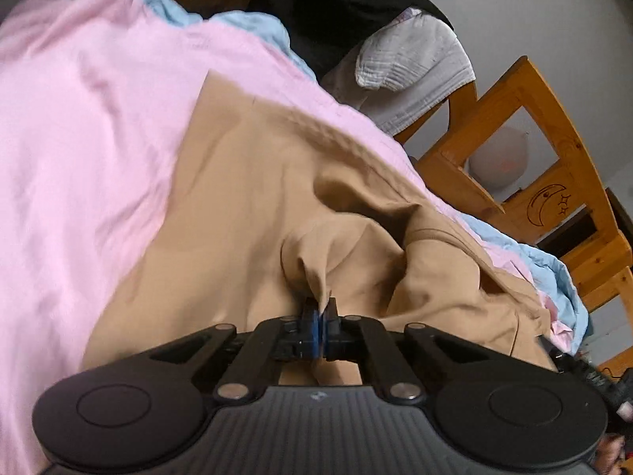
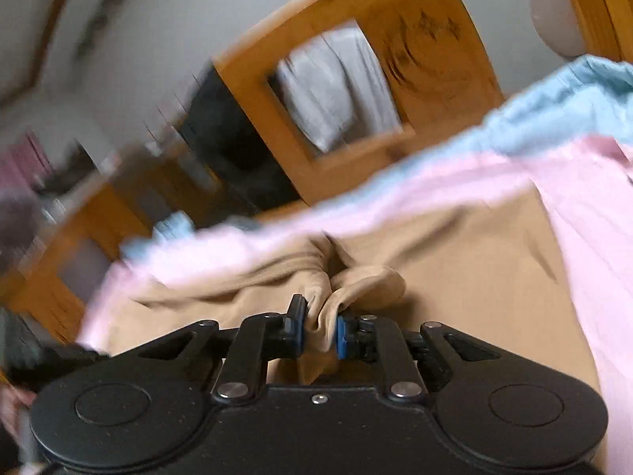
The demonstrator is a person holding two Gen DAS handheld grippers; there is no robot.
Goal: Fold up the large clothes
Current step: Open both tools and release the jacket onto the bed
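Note:
A large tan garment [image 1: 237, 206] lies spread over a pink sheet [image 1: 79, 118] on a bed. My left gripper [image 1: 319, 308] is shut on a pinched fold of the tan garment near its edge. In the right wrist view, my right gripper [image 2: 319, 318] is shut on a bunched, thicker fold of the same tan garment [image 2: 455, 269]; cloth fills the gap between its blue pads [image 2: 341, 336]. The right wrist view is blurred by motion.
A wooden bed frame [image 1: 554, 182] with a carved moon stands at the right, and also shows in the right wrist view [image 2: 427, 63]. A light blue sheet [image 1: 554, 273] lies under the pink one. White cloth [image 1: 415, 63] and dark clothing [image 1: 336, 0] lie beyond the bed.

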